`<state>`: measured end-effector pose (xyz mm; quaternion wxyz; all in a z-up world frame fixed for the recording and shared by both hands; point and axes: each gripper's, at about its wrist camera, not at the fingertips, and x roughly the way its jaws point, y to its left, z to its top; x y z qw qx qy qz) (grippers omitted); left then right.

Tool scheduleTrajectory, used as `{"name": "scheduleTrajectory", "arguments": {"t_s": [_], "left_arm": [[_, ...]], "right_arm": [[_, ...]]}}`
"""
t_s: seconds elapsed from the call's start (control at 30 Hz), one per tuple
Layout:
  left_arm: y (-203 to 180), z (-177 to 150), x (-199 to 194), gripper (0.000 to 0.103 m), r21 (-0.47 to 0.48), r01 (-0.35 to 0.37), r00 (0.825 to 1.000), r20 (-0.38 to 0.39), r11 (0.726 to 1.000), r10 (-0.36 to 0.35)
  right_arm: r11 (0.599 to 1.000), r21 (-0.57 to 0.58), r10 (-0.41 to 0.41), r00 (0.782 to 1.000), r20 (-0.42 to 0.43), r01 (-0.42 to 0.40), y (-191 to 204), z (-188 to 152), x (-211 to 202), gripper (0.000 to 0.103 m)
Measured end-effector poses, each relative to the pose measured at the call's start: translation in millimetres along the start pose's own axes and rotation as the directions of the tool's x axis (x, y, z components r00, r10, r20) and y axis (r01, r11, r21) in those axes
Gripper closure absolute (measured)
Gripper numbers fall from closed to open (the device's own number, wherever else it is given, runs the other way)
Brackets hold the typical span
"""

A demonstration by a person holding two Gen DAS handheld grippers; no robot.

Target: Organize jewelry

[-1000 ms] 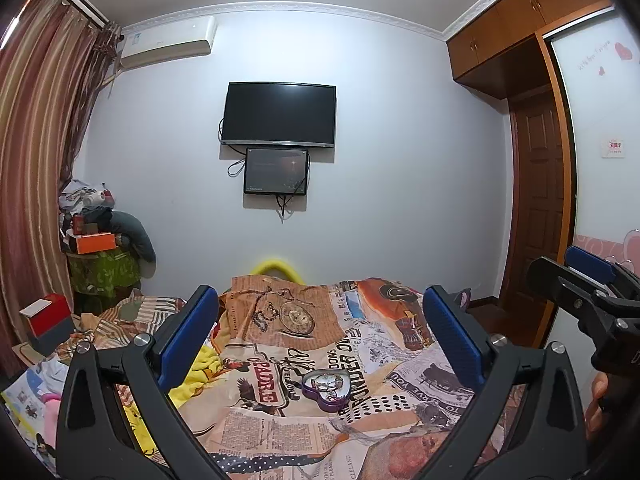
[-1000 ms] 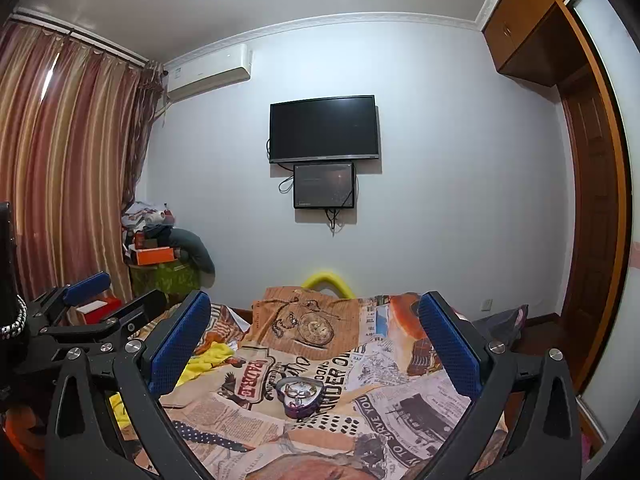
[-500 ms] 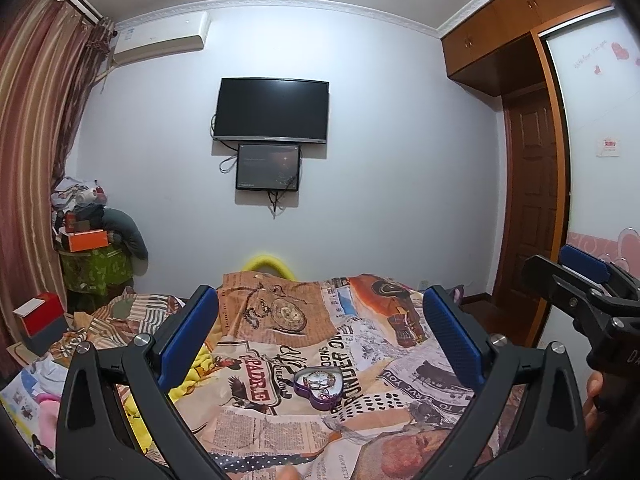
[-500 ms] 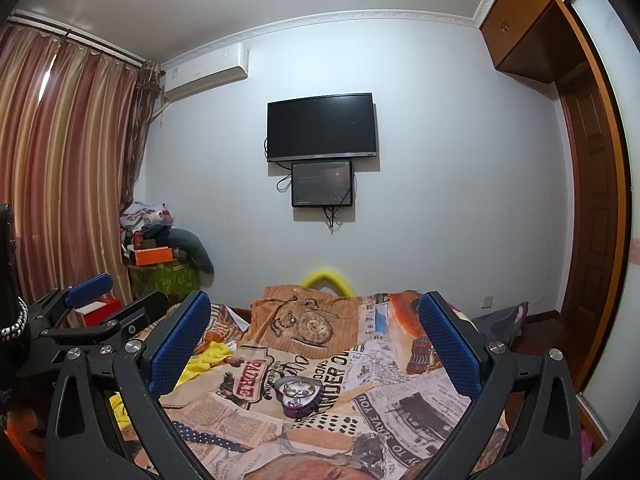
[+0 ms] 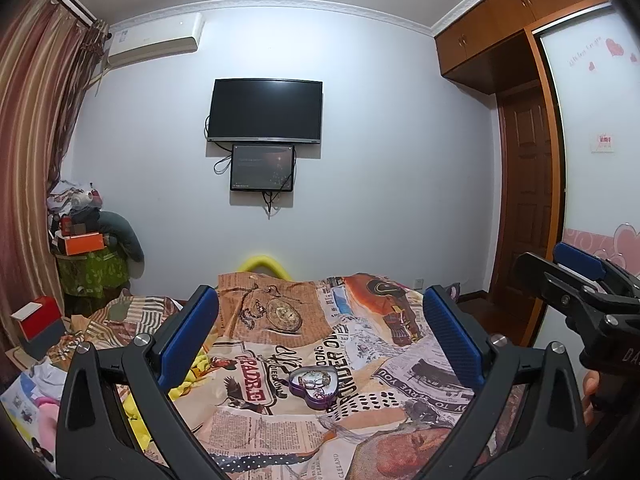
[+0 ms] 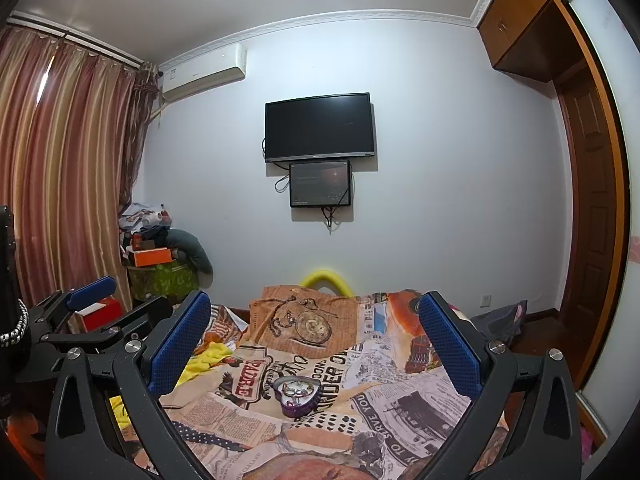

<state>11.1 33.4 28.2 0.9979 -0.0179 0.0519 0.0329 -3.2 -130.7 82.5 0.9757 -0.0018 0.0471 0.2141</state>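
A bed fills the near half of the room, covered by a bedspread point(image 5: 280, 364) printed like old newspaper pages, with a big pocket-watch picture toward its far end. On the pale wall beyond hangs a dark television point(image 5: 266, 110), and right under it a smaller screen point(image 5: 262, 168) with cables dangling. Striped curtains point(image 6: 68, 172) run down the left side, an air conditioner point(image 6: 204, 72) sits high beside them, and a brown wooden door point(image 5: 524, 200) stands to the right under orange cabinets. In the left corner is a heap of clothes and boxes point(image 6: 160, 252) on something draped in green. The left gripper point(image 5: 320, 344) is held above the bed with its blue-padded fingers spread wide and nothing between them; the right gripper point(image 6: 316, 344) is the same, wide apart and empty (each one shows at the edge of the other's view). Smallest of all, a purple heart-shaped jewelry box point(image 5: 316, 386) lies open on the bedspread, ahead of both grippers and touched by neither, with some glinting pieces inside that are too small to make out.
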Motion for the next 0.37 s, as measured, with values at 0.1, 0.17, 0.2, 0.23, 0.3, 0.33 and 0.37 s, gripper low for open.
{"name": "scheduleTrajectory", "arguments": {"t_s": [0.1,0.17,0.2,0.23,0.3,0.33,0.37], "left_arm": [[0.2,-1.2,-0.6,0.0,0.003,-0.009,1.0,0.004,1.0,0.009],[0.9,-1.9,0.4,0.0,-0.004,-0.009,1.0,0.004,1.0,0.009],[2.3,-2.0,0.8,0.0,-0.009,-0.006,1.0,0.002,1.0,0.006],[2.6,-2.3,1.3,0.0,-0.012,-0.004,1.0,0.001,1.0,0.004],[4.8,-3.2,2.9,0.0,-0.02,-0.003,1.0,-0.002,1.0,0.003],[5.5,-3.8,3.5,0.0,-0.021,-0.003,1.0,-0.003,1.0,0.003],[6.6,-4.4,5.2,0.0,-0.021,-0.004,1.0,-0.007,1.0,0.004]], "right_arm": [[1.0,-0.001,-0.004,1.0,-0.002,0.004,0.8,-0.2,-0.7,0.0],[1.0,-0.004,-0.008,1.0,-0.006,0.008,1.2,-0.9,0.1,0.0],[1.0,-0.003,-0.008,1.0,-0.008,0.008,0.9,-1.0,0.6,0.0],[1.0,-0.002,-0.008,1.0,-0.01,0.008,0.8,-1.0,1.2,0.0],[1.0,-0.001,-0.009,1.0,-0.012,0.008,1.6,-1.2,1.6,0.0],[1.0,-0.001,-0.01,1.0,-0.013,0.01,1.8,-2.0,2.1,0.0],[1.0,-0.002,-0.009,1.0,-0.015,0.009,2.3,-2.1,2.7,0.0]]}}
